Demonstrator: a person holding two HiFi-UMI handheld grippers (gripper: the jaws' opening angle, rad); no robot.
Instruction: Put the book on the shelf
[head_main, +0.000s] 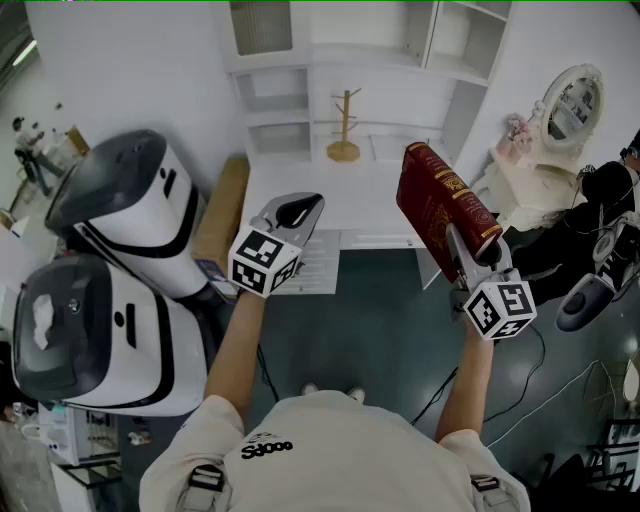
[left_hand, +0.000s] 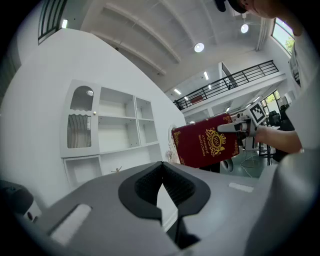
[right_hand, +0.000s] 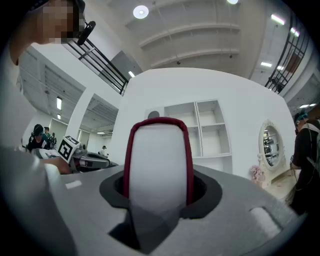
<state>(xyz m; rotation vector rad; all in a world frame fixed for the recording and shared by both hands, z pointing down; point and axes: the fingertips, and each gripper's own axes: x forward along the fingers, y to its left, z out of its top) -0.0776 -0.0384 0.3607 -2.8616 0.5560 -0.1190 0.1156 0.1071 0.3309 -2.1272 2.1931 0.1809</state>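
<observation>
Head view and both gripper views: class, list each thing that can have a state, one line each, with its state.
book, closed, held up in the air, not shelved.
right gripper, shut on the book.
left gripper, shut, nothing between its jaws.
shelf, no book on it; arched door shut.

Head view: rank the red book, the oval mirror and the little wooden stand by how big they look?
1. Red book, though it is nearest the camera.
2. Oval mirror.
3. Wooden stand, thin; about as tall as the mirror.
</observation>
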